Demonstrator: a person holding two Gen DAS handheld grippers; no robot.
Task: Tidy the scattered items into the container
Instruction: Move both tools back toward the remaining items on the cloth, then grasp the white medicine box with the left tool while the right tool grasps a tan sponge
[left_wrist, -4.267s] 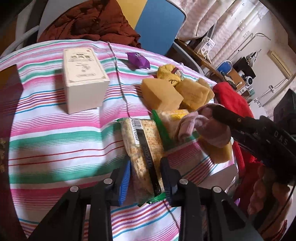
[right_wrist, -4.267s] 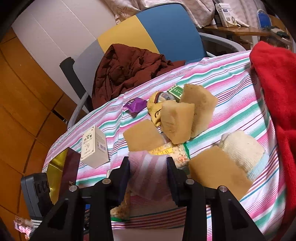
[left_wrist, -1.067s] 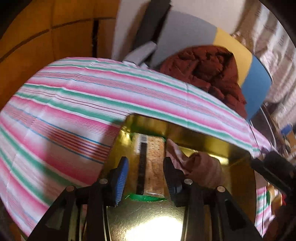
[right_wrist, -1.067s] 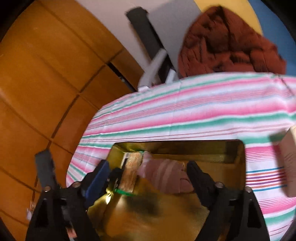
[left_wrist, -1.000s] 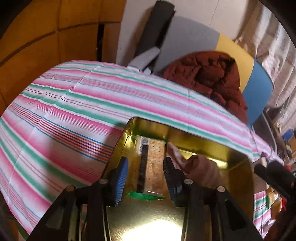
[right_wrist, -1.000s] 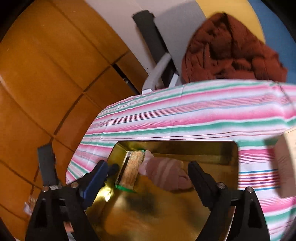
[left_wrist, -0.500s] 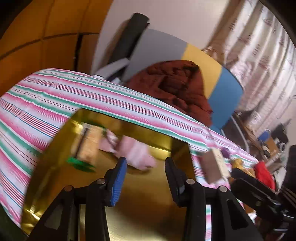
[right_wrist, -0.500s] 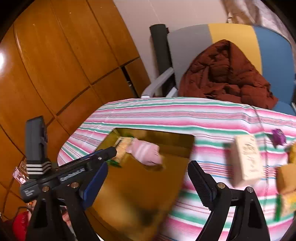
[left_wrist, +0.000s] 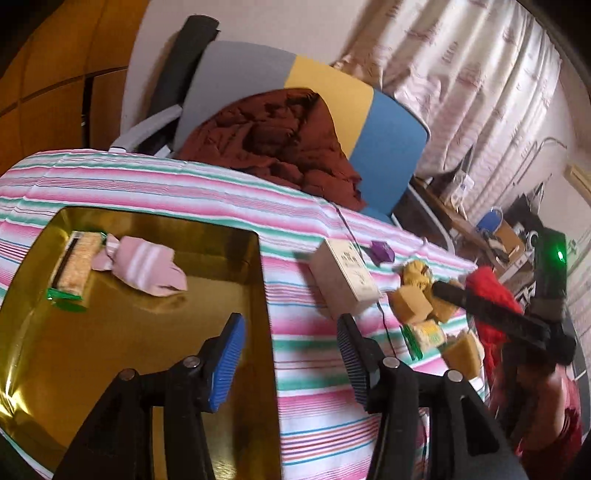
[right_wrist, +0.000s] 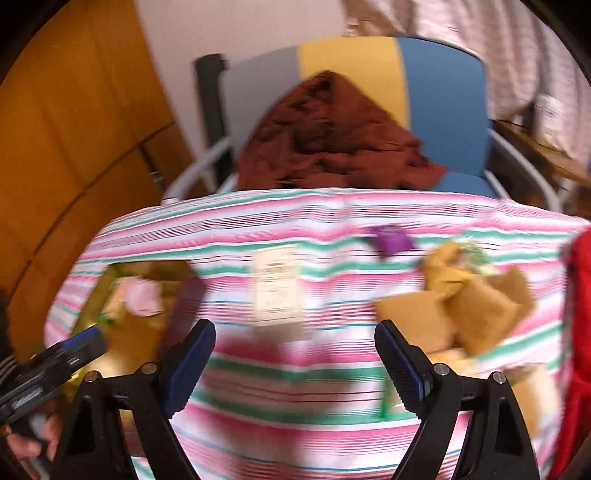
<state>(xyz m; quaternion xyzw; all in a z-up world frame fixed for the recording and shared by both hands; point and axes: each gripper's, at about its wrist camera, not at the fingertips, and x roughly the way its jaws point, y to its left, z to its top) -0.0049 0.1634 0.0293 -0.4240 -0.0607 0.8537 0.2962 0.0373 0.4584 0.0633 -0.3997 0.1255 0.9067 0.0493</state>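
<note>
a gold tray (left_wrist: 155, 229) sits on the striped tablecloth (left_wrist: 314, 387), holding a cracker packet (left_wrist: 75, 264) along its far left side and a pink striped sock (left_wrist: 144, 266) touching it on the right. the rest of the tray's floor is bare.

the left gripper (left_wrist: 288, 354) hangs over the tray's right rim, its jaws having just been opening, with nothing between the blue pads (left_wrist: 227, 360); the packet and sock lie well beyond and left of it. the right gripper (right_wrist: 293, 365) is spread wide and empty above the cloth, in a blurred view, with a cream box (right_wrist: 275, 291) lying just beyond its gap.

in the left wrist view, the cream box (left_wrist: 345, 277) lies right of the tray. past it is a small purple item (left_wrist: 382, 251), and a cluster of tan sponge-like blocks (left_wrist: 412, 304) and a yellow-green packet (left_wrist: 426, 334) lie near a red cloth (left_wrist: 489, 291) at the table's right edge. a brown garment (left_wrist: 280, 144) is heaped on a grey, yellow and blue chair (left_wrist: 388, 147) behind the table.
</note>
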